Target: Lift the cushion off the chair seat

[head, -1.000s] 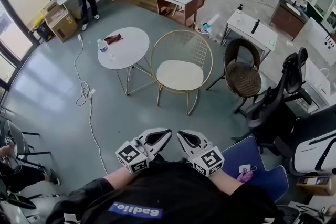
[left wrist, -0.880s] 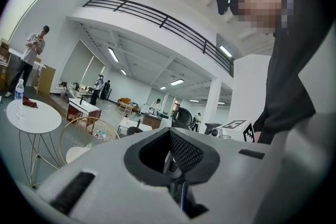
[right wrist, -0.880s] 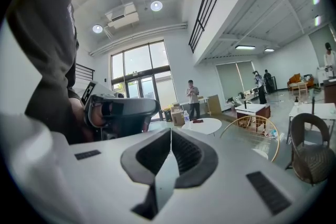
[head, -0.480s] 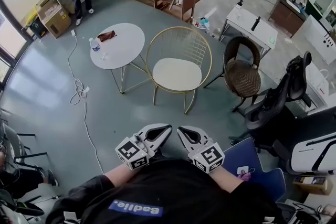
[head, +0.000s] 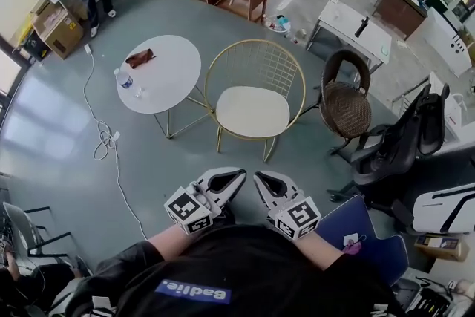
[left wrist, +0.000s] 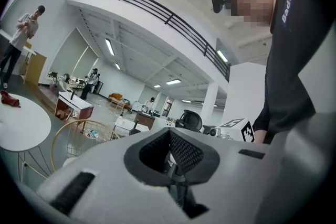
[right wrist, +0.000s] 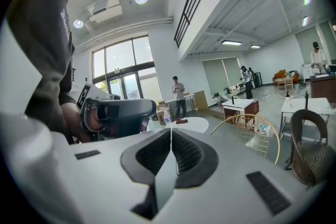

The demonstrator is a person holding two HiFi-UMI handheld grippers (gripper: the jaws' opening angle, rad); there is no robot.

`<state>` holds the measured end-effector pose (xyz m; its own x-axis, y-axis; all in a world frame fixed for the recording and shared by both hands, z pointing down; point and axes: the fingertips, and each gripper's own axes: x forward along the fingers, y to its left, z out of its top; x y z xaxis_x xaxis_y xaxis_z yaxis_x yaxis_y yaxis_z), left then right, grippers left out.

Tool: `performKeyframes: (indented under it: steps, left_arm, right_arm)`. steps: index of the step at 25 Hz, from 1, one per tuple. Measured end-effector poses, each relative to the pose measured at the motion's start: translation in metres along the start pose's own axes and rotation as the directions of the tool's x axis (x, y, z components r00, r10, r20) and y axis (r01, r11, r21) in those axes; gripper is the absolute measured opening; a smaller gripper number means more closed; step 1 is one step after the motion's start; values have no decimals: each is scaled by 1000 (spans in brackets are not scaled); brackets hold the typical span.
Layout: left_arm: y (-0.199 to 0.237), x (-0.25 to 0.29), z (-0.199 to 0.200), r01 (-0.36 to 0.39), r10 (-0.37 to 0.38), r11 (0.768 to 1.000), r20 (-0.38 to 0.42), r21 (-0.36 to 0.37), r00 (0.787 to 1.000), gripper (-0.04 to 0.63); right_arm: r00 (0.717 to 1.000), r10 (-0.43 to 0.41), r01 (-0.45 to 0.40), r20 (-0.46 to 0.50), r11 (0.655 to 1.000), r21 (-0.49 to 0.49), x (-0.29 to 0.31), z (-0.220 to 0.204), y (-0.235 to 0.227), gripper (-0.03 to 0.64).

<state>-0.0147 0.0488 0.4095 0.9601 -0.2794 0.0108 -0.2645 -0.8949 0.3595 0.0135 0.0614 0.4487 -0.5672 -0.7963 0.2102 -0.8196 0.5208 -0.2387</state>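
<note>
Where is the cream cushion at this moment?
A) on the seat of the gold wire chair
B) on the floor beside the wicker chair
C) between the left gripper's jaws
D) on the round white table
A: the cushion lies flat on the seat of the gold wire chair, while the left gripper and the right gripper are both well short of it.

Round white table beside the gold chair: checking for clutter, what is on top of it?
On the round white table: a plastic bottle upright near its edge and a crumpled brown item. Whatever lies beneath that item is covered.
</note>
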Motion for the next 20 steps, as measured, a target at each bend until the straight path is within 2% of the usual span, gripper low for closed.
performKeyframes:
  steps: [10,16,20]
  left_arm:
    - [83,7,42,112,-112,994,8,-8,994,14]
    - [124,15,46,122,-122,992,7,-10,993,14]
    - [140,30,38,99,-100,995,-12,-19,995,14]
  right_arm:
    - [995,-98,98,-11,993,58,91,23,-26,29]
    - [986,-169,167,5,980,107,120,20,-55,29]
    - [983,-182,181,-8,975,129,127,8,-81,29]
